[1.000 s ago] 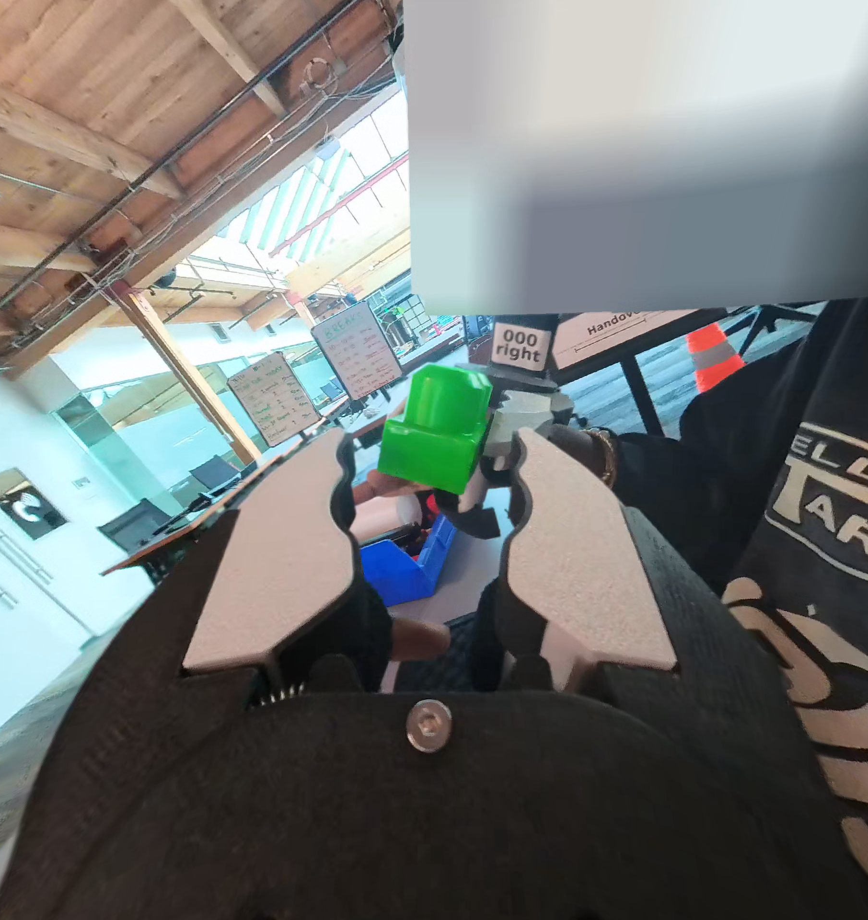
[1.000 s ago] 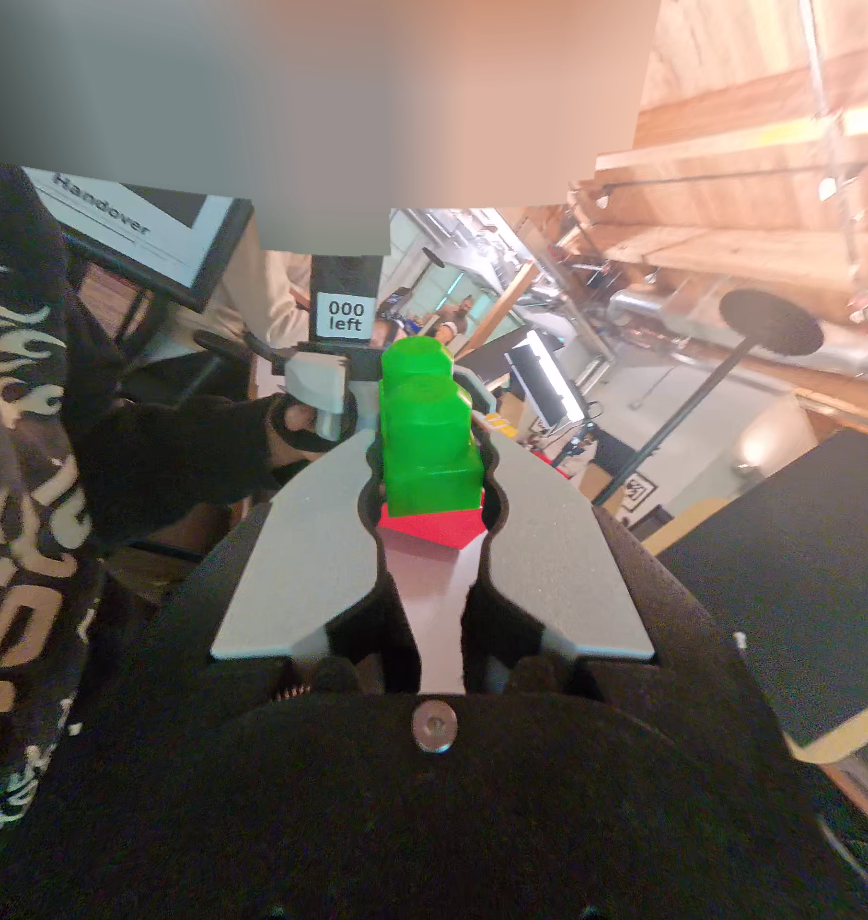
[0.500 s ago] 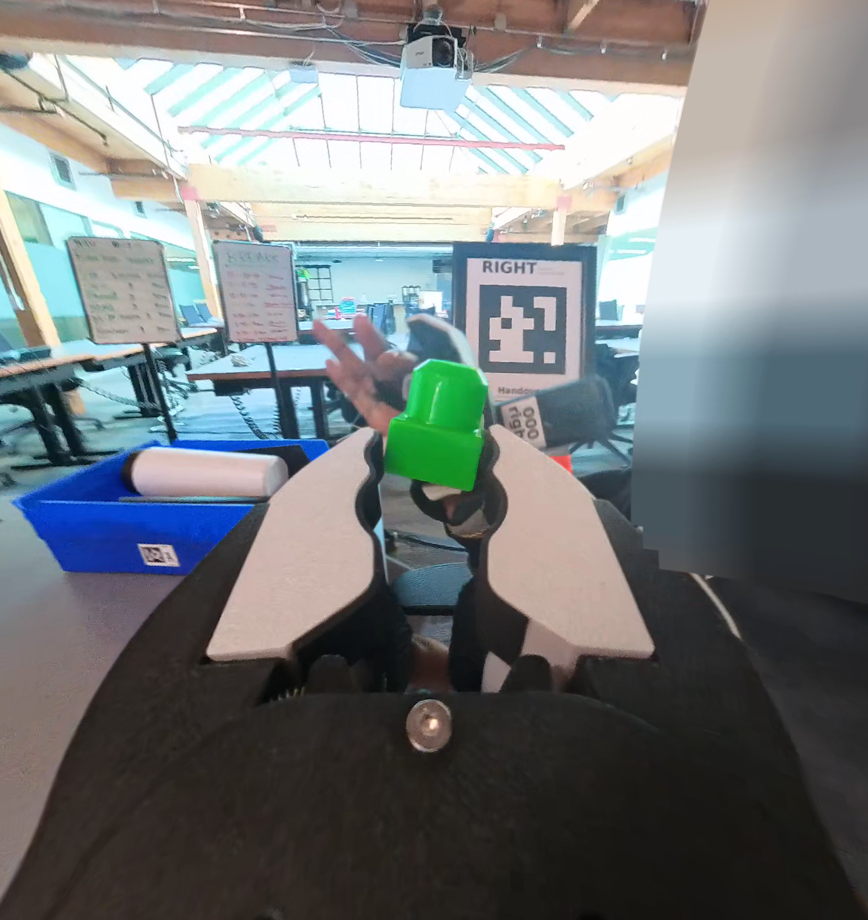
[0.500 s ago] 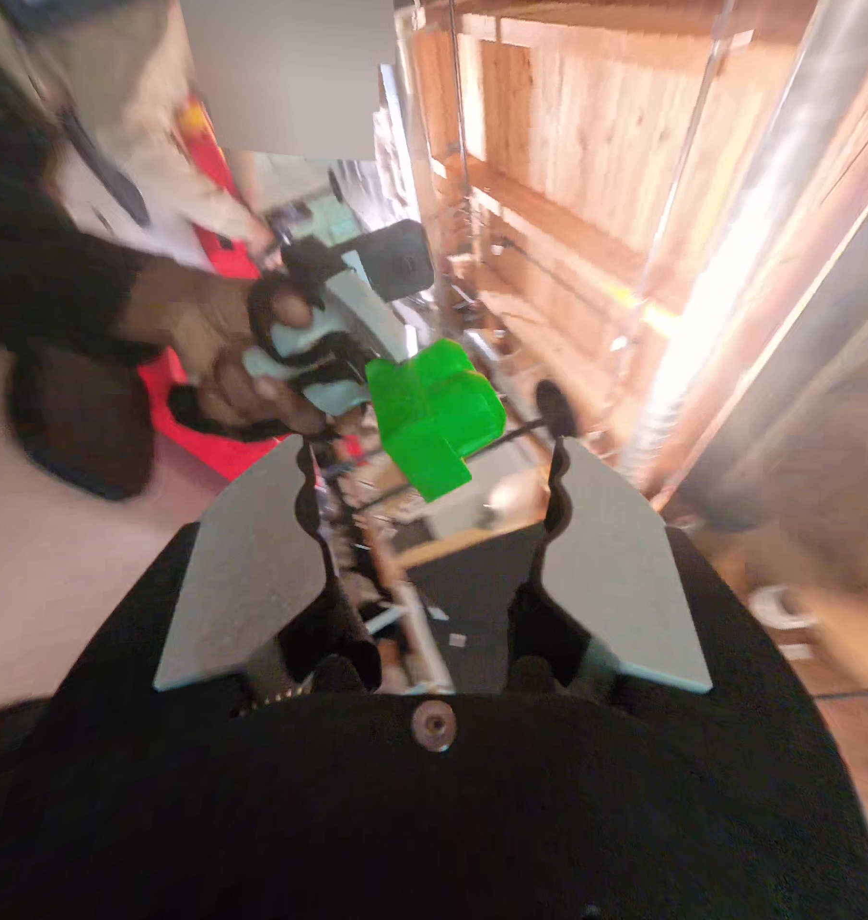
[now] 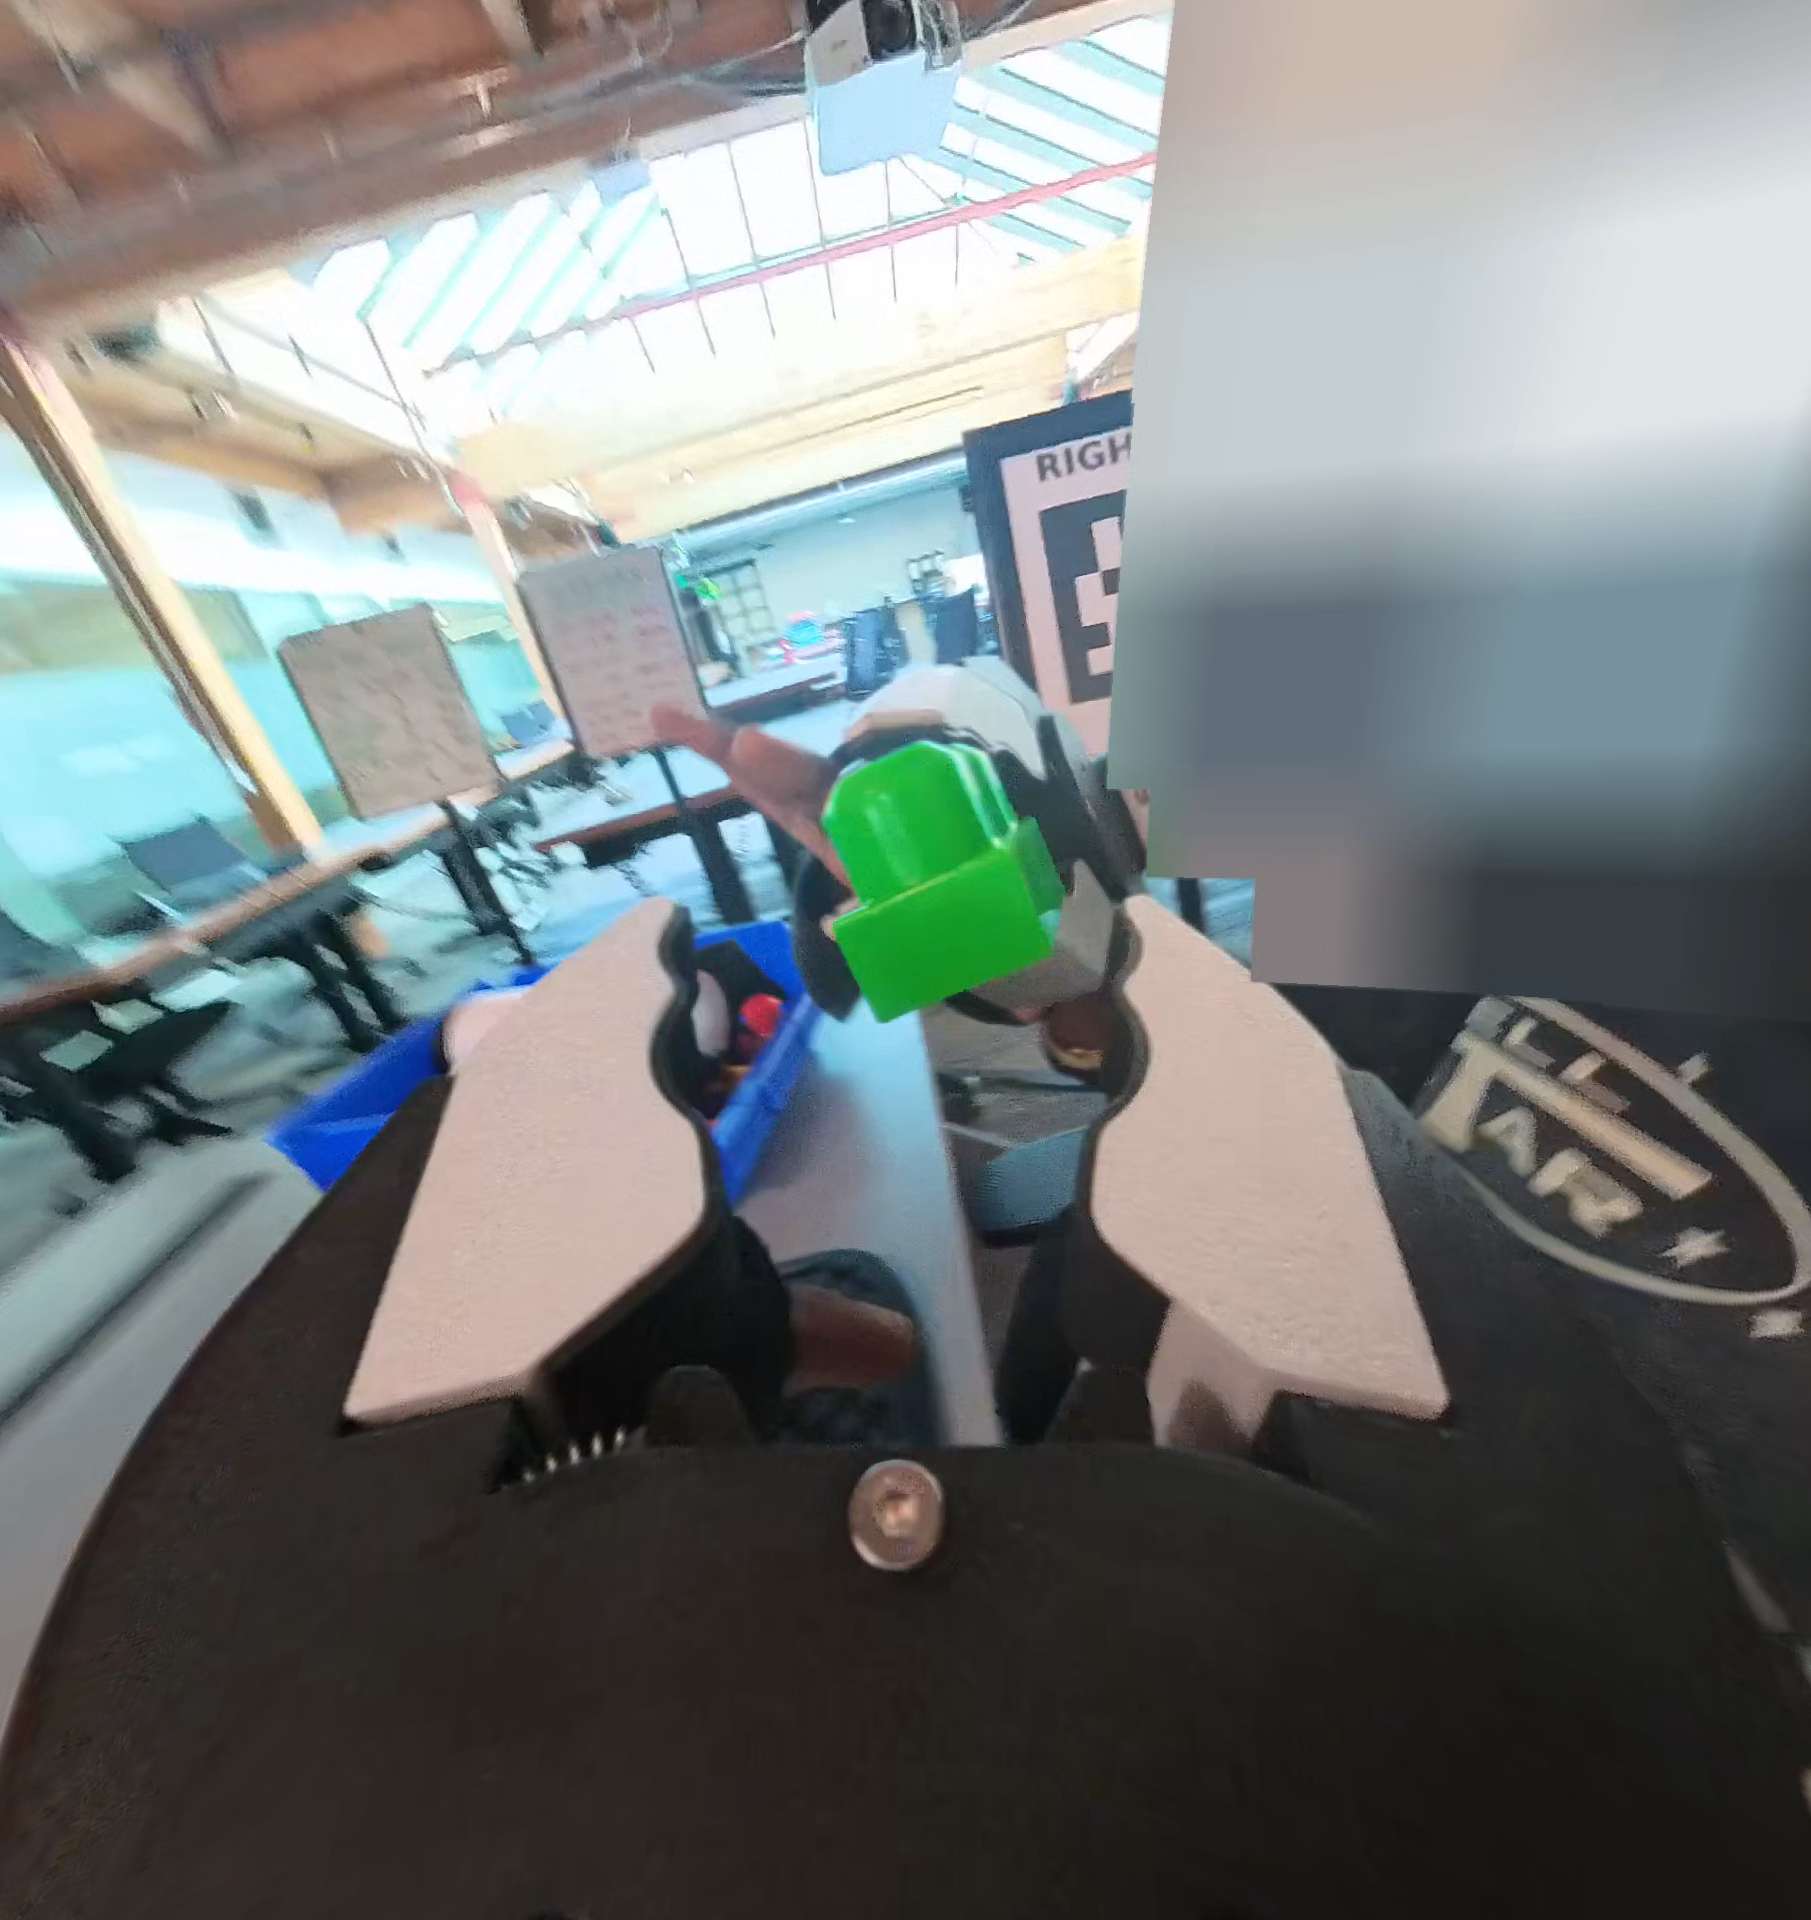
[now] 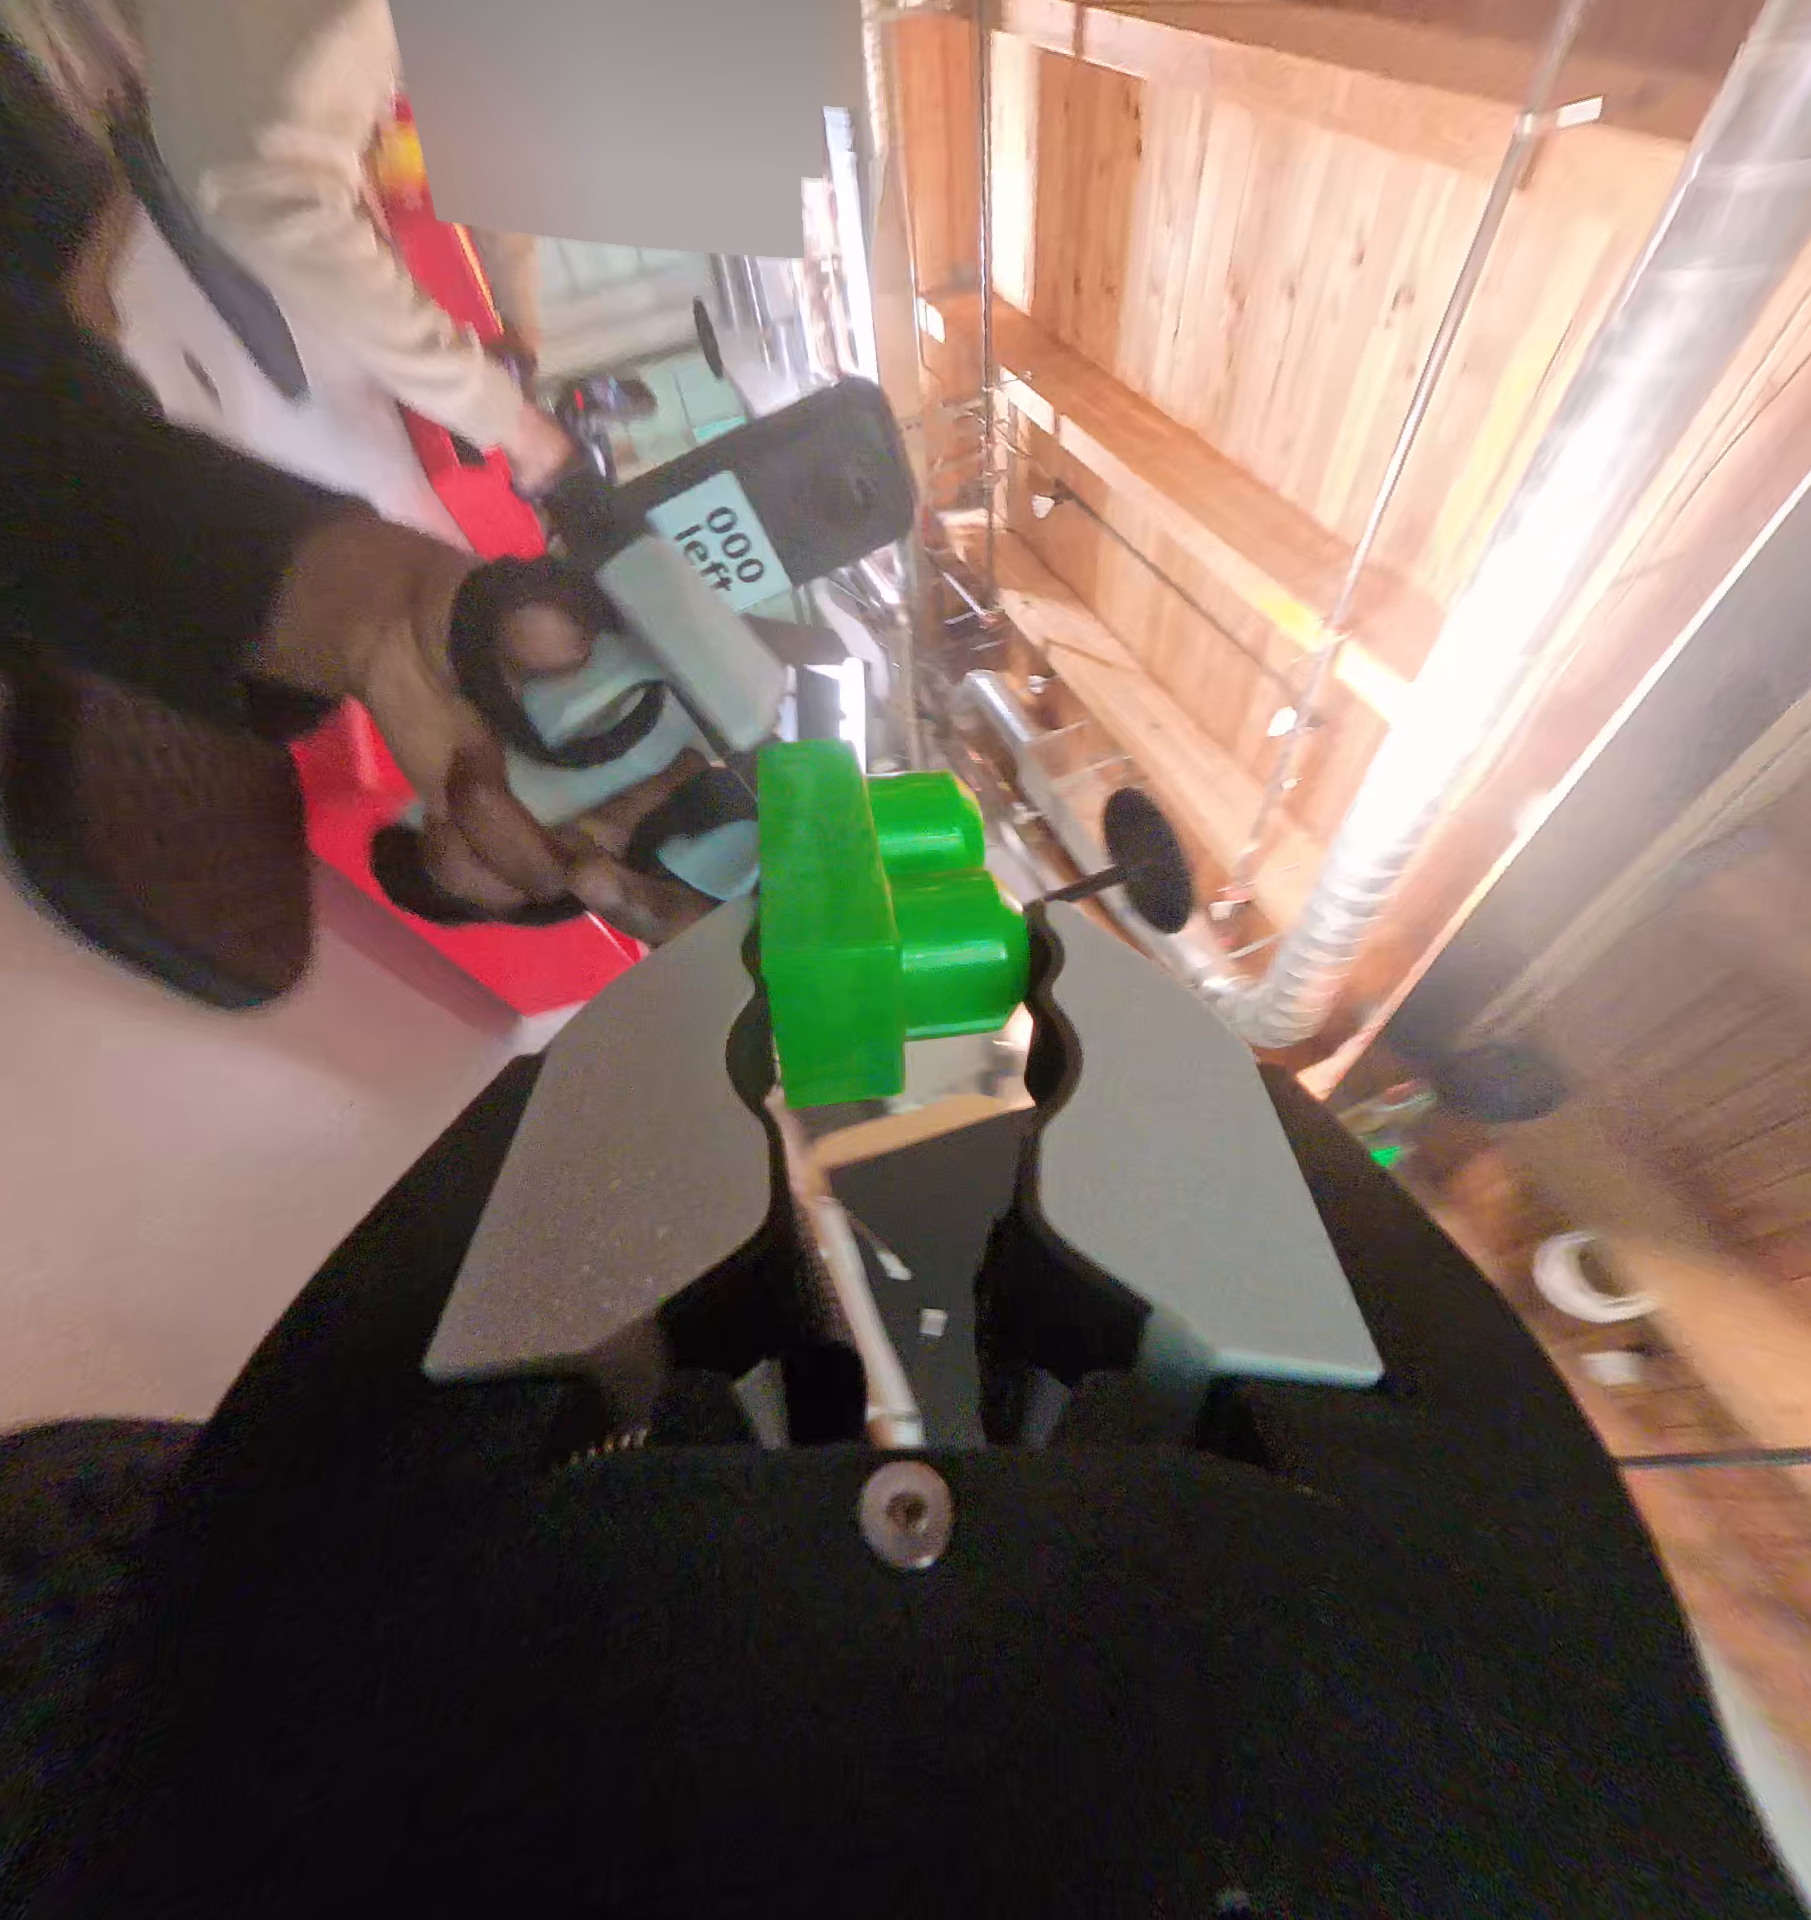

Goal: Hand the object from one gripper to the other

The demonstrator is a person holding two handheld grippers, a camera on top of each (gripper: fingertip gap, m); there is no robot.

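- Left wrist view looks across a big workshop hall with a skylit ceiling; a person's dark printed shirt [image 5: 1607, 1195] fills the right side.
- Two whiteboards on stands [image 5: 392, 707] are at the back left, and a black-and-white marker board [image 5: 1062, 582] is at the back right, partly hidden by a blur patch.
- A grey table [image 5: 859, 1143] runs forward between the fingers, with a blue bin [image 5: 766, 1049] on it at the left. The bin holds small things that are too blurred to name.
- The left gripper [image 5: 901, 925] is spread wide and nothing is between its pale fingers [image 5: 558, 1164].
- The right gripper [image 6: 885, 935] is clamped on the green block [image 6: 859, 935]. In the right wrist view, one fingertip presses the block's flat base and the other meets a round stud.
- In that view a hand [image 6: 413, 707] holds the left gripper at the upper left, with one finger end just beside the block's base.
- The green block is in the air, turned on its side so its two studs point right in the right wrist view. In the left wrist view it floats just past the open fingertips, above the table edge.
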